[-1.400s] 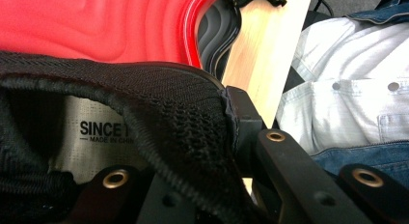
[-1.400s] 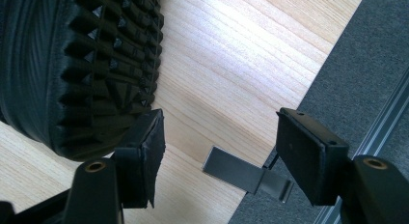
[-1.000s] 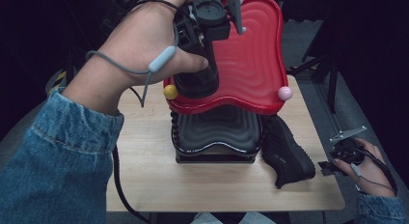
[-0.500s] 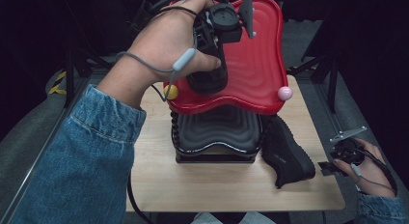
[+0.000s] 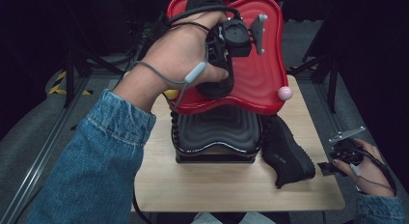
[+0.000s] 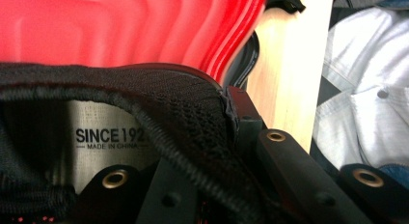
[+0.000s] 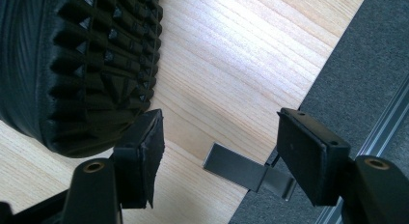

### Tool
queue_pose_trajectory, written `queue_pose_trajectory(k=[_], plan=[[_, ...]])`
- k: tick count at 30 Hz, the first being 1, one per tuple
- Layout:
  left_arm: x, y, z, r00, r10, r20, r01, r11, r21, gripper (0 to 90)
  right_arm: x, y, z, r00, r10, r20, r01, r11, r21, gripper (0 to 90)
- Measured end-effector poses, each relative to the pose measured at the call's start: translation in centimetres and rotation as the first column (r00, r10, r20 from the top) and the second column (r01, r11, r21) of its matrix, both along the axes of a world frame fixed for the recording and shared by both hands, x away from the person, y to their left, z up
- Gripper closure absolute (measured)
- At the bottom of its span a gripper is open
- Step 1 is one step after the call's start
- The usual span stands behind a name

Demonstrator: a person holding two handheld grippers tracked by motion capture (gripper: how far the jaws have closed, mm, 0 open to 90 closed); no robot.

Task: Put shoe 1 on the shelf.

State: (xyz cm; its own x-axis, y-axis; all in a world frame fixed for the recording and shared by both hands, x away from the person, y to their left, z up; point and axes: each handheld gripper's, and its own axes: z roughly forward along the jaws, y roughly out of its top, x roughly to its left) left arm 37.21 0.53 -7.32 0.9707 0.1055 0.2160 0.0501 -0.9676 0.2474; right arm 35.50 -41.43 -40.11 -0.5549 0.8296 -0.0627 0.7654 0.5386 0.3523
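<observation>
Fingers of left gripper pinched soft mesh collar of black shoe over red tray; light, floppy. Right gripper gaped empty, well apart from tray.

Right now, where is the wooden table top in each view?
High view: table top lower centre, under the black rack.
Left gripper view: pale strip upper right, beside the red tray.
Right gripper view: centre.
Shared landmark: lying shoe.
</observation>
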Motion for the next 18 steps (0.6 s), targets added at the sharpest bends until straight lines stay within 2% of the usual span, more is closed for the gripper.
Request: queue_pose_trajectory(k=[2, 5, 7, 9, 11, 13, 18], plan=[[0.0, 0.0, -0.1, 1.0000, 0.006, -0.005, -0.006, 1.0000, 0.008, 84.5, 0.0, 0.1, 0.0, 1.0000, 0.001, -0.004, -0.001, 1.000, 0.002, 34.3], [0.3, 0.3, -0.3, 0.9998, 0.006, -0.019, -0.006, 0.9999, -0.010, 84.6, 0.0, 0.0, 0.0, 1.0000, 0.001, -0.005, -0.001, 1.000, 0.003, 34.3], [0.6, 0.5, -0.5, 0.9997, 0.010, -0.024, -0.010, 0.9999, 0.000, 84.8, 0.0, 0.0, -0.1, 1.0000, 0.001, -0.004, -0.001, 1.000, 0.000, 34.2], [0.7, 0.4, -0.7, 0.9997, 0.022, -0.013, -0.022, 0.9997, 0.000, 84.8, 0.0, 0.0, -0.1, 1.0000, 0.001, -0.006, -0.001, 1.000, 0.001, 34.1], [0.9, 0.1, -1.0, 0.9989, 0.044, 0.018, -0.044, 0.9988, 0.023, 84.6, 0.0, 0.0, -0.1, 1.0000, 0.001, -0.008, -0.001, 1.000, 0.000, 34.0], [1.0, 0.0, -1.1, 0.9984, 0.055, 0.013, -0.056, 0.9982, 0.022, 84.5, 0.0, 0.1, -0.1, 1.0000, 0.002, -0.008, -0.002, 1.000, -0.001, 33.9], [0.9, 0.1, -1.2, 0.9988, 0.045, 0.022, -0.045, 0.9988, 0.020, 83.9, 0.0, 0.0, -0.2, 0.9999, -0.001, -0.011, 0.001, 1.000, -0.001, 33.7]])
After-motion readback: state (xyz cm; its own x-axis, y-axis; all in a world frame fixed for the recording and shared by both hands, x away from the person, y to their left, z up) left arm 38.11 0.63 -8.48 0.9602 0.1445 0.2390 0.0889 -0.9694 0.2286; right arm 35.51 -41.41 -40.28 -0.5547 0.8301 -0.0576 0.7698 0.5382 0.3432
